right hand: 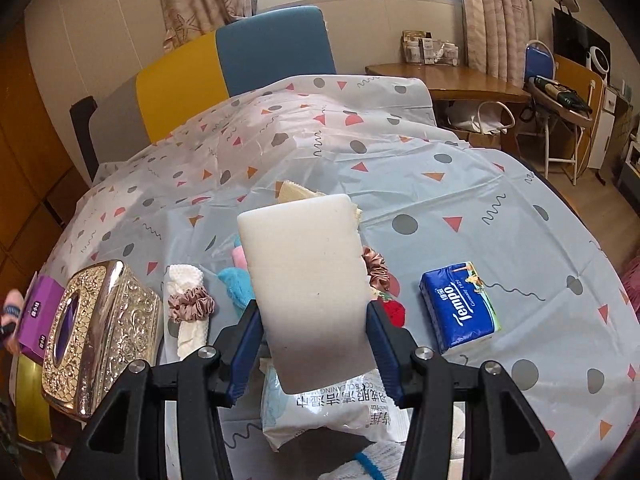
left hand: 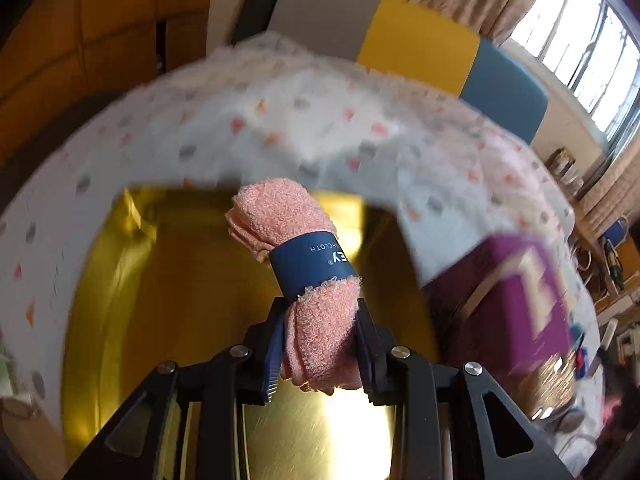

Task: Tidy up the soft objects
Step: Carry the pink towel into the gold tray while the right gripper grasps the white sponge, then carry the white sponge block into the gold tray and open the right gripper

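My left gripper (left hand: 320, 312) is shut on a rolled pink washcloth (left hand: 288, 216) with a dark blue paper band. The roll hangs over a shiny gold tray (left hand: 192, 280); this view is blurred. My right gripper (right hand: 314, 312) is shut on a white sponge block (right hand: 308, 280), held upright above the table. Under and behind the sponge lie loose soft items: a beige scrunchie (right hand: 190, 304) on a white knit band (right hand: 188, 276), a fluffy blue cloth (right hand: 238, 284), a second scrunchie (right hand: 376, 268), a red item (right hand: 394, 312) and a pack of wet wipes (right hand: 328, 412).
An ornate gold tissue box (right hand: 100, 328) and a purple box (right hand: 40, 320) stand at the table's left, beside the gold tray (right hand: 30, 396). A blue Tempo tissue pack (right hand: 460, 312) lies at the right. A patterned cloth covers the table (right hand: 480, 184). A chair (right hand: 276, 48) stands behind it.
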{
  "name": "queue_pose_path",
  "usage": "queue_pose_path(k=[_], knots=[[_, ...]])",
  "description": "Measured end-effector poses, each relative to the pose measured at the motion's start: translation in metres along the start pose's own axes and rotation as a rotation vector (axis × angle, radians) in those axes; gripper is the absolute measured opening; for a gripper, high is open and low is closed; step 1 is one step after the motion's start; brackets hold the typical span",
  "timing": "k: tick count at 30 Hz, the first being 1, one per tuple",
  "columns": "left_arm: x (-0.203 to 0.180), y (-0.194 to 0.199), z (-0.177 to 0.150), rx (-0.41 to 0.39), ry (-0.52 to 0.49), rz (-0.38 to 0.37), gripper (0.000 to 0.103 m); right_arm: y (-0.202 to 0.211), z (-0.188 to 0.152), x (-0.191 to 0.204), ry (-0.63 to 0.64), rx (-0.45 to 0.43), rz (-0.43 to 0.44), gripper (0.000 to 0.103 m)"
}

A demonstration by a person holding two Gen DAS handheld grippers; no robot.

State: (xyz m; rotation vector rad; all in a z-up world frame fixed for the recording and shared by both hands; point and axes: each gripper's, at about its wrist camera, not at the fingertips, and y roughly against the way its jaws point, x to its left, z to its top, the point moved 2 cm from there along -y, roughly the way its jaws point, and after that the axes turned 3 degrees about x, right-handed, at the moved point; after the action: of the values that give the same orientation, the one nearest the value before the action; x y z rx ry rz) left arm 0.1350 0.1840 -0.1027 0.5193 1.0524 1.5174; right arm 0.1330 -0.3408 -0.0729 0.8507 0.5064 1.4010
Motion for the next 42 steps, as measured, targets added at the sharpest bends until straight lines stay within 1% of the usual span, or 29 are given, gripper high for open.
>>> queue_pose_path(k=[2, 4, 8, 10, 11, 12, 14, 15, 19, 21, 25, 32, 35, 37, 42], knots=[[-0.001, -0.013, -0.016, 0.034, -0.011, -0.003, 0.033, -0.001, -0.001, 0.002, 0.009, 0.003, -0.009, 0.052], [-0.007, -0.019, -0.021, 0.055, -0.011, -0.021, 0.033, -0.002, -0.002, 0.003, 0.015, 0.010, -0.015, 0.052], [-0.026, -0.025, -0.010, 0.034, -0.040, -0.035, 0.037, -0.005, -0.003, 0.003, 0.022, 0.020, -0.033, 0.052], [-0.031, -0.021, 0.000, 0.003, -0.029, -0.025, 0.042, -0.005, -0.003, 0.001, 0.020, 0.023, -0.039, 0.052], [-0.031, -0.020, 0.001, -0.008, -0.031, -0.021, 0.057, -0.006, -0.003, 0.001, 0.017, 0.026, -0.040, 0.052], [-0.032, -0.016, 0.006, -0.015, -0.030, -0.016, 0.068, -0.006, -0.003, 0.001, 0.015, 0.028, -0.043, 0.052], [-0.031, -0.005, 0.005, -0.051, -0.030, 0.010, 0.069, -0.007, -0.004, 0.000, 0.016, 0.033, -0.046, 0.052], [-0.031, -0.002, 0.003, -0.057, -0.041, 0.012, 0.069, -0.008, -0.004, 0.001, 0.017, 0.034, -0.047, 0.052], [-0.025, 0.010, -0.015, -0.045, -0.035, 0.021, 0.069, -0.010, -0.004, 0.002, 0.026, 0.041, -0.053, 0.052], [-0.023, 0.017, -0.027, -0.044, -0.045, 0.043, 0.069, -0.009, -0.004, 0.002, 0.027, 0.037, -0.051, 0.052], [-0.018, 0.034, -0.045, -0.059, -0.056, 0.048, 0.070, -0.008, -0.004, 0.001, 0.018, 0.032, -0.052, 0.052], [-0.009, 0.060, -0.065, -0.096, -0.076, 0.059, 0.070, -0.005, -0.004, 0.003, 0.016, 0.023, -0.032, 0.052], [-0.009, 0.068, -0.070, -0.115, -0.102, 0.071, 0.070, 0.000, -0.005, 0.010, 0.005, 0.014, 0.006, 0.052], [-0.007, 0.072, -0.072, -0.123, -0.102, 0.068, 0.070, 0.004, -0.006, 0.017, 0.003, 0.013, 0.026, 0.052], [-0.002, 0.078, -0.077, -0.128, -0.102, 0.063, 0.070, 0.021, -0.007, 0.050, 0.044, -0.008, 0.077, 0.052]])
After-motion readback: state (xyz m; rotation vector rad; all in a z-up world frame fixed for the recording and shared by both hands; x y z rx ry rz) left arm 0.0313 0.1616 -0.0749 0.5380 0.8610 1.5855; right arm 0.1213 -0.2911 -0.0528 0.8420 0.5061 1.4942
